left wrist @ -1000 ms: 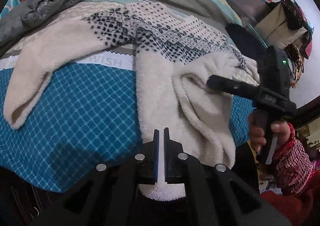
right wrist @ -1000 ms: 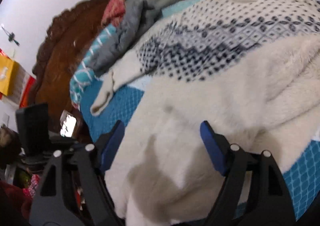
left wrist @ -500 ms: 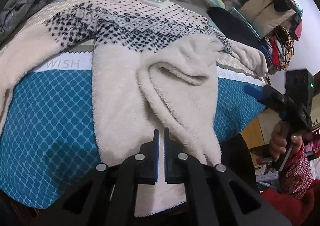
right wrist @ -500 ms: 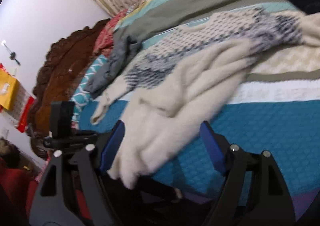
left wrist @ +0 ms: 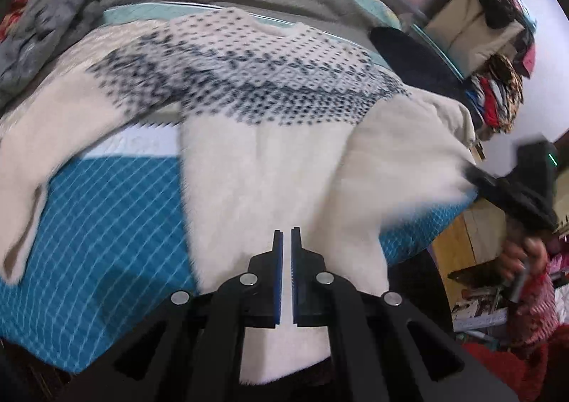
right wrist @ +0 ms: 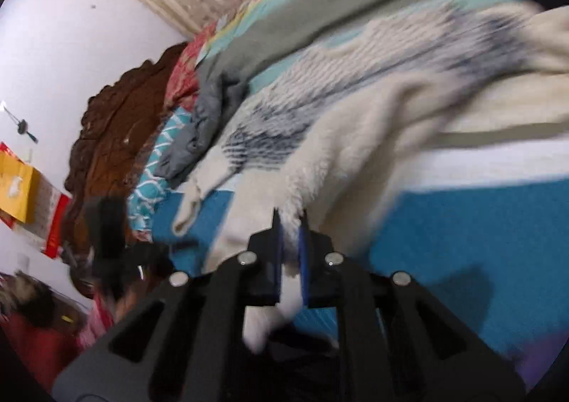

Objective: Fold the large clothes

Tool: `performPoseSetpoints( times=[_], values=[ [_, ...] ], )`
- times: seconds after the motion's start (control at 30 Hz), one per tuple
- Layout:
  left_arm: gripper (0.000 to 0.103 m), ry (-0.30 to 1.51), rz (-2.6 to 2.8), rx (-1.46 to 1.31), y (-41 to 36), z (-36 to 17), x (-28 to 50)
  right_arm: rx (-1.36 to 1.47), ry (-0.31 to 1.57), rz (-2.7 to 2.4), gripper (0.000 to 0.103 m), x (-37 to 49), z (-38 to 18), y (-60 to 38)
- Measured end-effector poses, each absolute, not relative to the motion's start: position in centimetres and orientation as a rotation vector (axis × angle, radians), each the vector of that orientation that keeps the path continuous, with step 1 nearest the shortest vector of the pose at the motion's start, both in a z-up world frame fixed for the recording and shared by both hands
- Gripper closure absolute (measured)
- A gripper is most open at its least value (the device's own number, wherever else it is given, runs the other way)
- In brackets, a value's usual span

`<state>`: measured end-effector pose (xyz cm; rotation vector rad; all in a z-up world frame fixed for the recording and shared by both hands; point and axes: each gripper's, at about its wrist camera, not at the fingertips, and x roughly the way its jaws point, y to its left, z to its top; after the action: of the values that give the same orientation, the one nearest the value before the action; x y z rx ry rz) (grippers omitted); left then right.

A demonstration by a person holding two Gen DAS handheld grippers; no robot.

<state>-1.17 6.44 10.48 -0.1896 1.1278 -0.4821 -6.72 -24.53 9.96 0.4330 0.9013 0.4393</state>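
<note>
A cream fluffy sweater [left wrist: 270,160] with a navy dotted yoke lies spread on the bed's blue quilt [left wrist: 106,224]. My left gripper [left wrist: 287,235] sits at the sweater's bottom hem, its jaws almost together, with white cloth showing in the thin gap. My right gripper [right wrist: 290,220] is closing its jaws on a fold of the sweater [right wrist: 355,139], which bulges out between and below the pads. In the left wrist view the right gripper [left wrist: 471,174] pinches the sweater's right lower edge beyond the bed's side. Both views are motion-blurred.
A crumpled grey garment [left wrist: 46,36] lies at the bed's far left, and a dark one [left wrist: 409,53] at the far right. A carved wooden headboard [right wrist: 117,139] stands behind. A box and piled clothes [left wrist: 473,36] stand right of the bed. A hand [left wrist: 522,256] holds the right gripper.
The right gripper left the sweater's middle with its jaws wide, swung to the right edge and shut on cloth. The doubled-over right side now lies pulled out flatter. The left gripper's jaws are unchanged.
</note>
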Motion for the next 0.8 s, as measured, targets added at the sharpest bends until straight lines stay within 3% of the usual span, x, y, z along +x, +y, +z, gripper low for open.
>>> performPoseSetpoints(
  times=[0.17,0.37,0.47,0.5,0.53,0.57,0.8],
  values=[
    [0.060,1.170,-0.575,-0.115,0.9,8.8,0.5,0.439,1.005,0.099,0.095,-15.1,6.8,-33.5],
    [0.060,1.279,-0.554,-0.050,-1.5,4.6,0.4,0.577,1.011,-0.126,0.086,-15.9,2.2,-37.1],
    [0.060,1.301,-0.516,-0.078,0.3,4.0,-0.3,0.655,0.853,-0.100,0.075,-14.8,4.9,-37.6],
    [0.060,1.304,-0.494,-0.084,1.3,3.8,-0.7,0.644,0.806,-0.077,0.059,-14.2,6.0,-37.1],
    [0.060,1.310,-0.477,-0.089,2.0,3.6,-1.0,0.623,0.752,-0.037,0.027,-13.1,7.3,-35.8],
    [0.060,1.312,-0.466,-0.106,2.8,3.5,-1.4,0.611,0.728,-0.007,0.017,-12.2,7.9,-34.8],
    [0.060,1.251,-0.392,-0.219,8.8,4.7,-4.6,0.429,0.878,0.395,0.014,-3.6,7.3,-20.4]
  ],
)
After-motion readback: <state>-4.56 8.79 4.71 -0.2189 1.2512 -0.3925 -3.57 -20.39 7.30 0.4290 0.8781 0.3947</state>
